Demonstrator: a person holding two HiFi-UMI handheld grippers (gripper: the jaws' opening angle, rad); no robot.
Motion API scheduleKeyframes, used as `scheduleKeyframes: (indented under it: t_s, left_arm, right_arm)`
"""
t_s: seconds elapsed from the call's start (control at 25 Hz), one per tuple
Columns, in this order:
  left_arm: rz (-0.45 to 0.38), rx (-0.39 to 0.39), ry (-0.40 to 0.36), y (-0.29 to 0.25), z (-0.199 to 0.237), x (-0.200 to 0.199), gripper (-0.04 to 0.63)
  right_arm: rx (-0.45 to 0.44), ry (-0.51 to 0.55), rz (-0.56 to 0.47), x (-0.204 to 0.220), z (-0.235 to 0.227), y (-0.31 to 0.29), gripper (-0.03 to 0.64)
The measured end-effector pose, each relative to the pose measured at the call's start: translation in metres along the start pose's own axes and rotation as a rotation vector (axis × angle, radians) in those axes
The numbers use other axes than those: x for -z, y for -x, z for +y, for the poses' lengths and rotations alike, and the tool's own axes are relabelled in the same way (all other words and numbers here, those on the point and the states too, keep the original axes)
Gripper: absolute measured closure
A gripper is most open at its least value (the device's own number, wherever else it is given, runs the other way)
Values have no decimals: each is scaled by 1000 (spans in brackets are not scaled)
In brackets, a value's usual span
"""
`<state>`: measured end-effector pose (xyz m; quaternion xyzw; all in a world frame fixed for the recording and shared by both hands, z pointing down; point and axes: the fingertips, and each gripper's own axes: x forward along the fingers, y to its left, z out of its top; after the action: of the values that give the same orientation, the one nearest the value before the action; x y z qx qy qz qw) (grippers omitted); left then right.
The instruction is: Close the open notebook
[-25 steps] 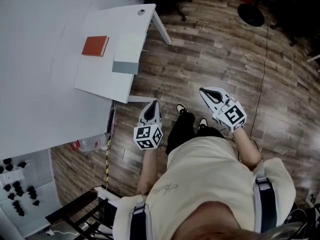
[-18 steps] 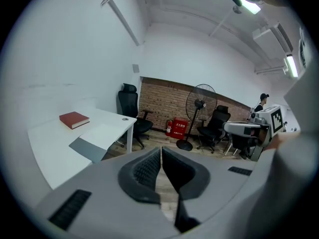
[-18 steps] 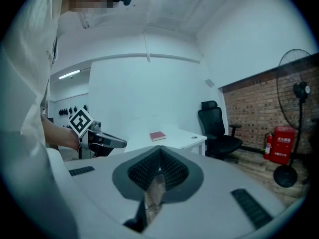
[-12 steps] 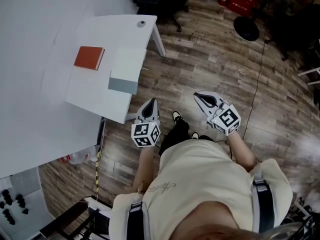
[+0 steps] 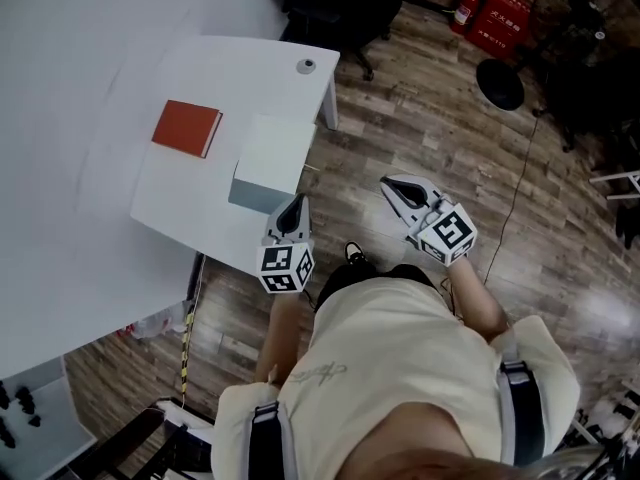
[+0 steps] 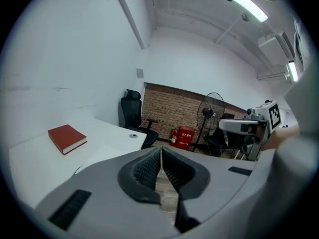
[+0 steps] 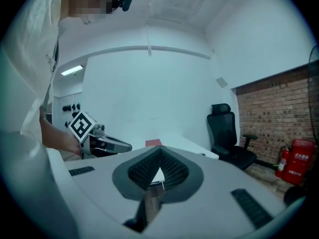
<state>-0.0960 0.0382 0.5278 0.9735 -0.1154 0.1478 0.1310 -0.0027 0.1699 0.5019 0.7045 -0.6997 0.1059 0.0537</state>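
Left tongs, right tongs closed, red notebook shut, red box lettering illegible.

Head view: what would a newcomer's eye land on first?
The red book stands out first: it is closed and lies flat on the white table, with a pale box-like thing beside it at the table's near edge. Next come the two marker-cubed grippers held out in front of the person: the left gripper by that edge and the right gripper over the wooden floor. Both have their jaws together and empty.
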Motion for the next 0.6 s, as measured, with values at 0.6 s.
scheduleKeyframes:
  t_s: [0.6]
  left_arm:
    - [-3, -151, 102, -21, 71, -8, 569]
  right_arm:
    - [-121, 6, 43, -9, -44, -97, 609]
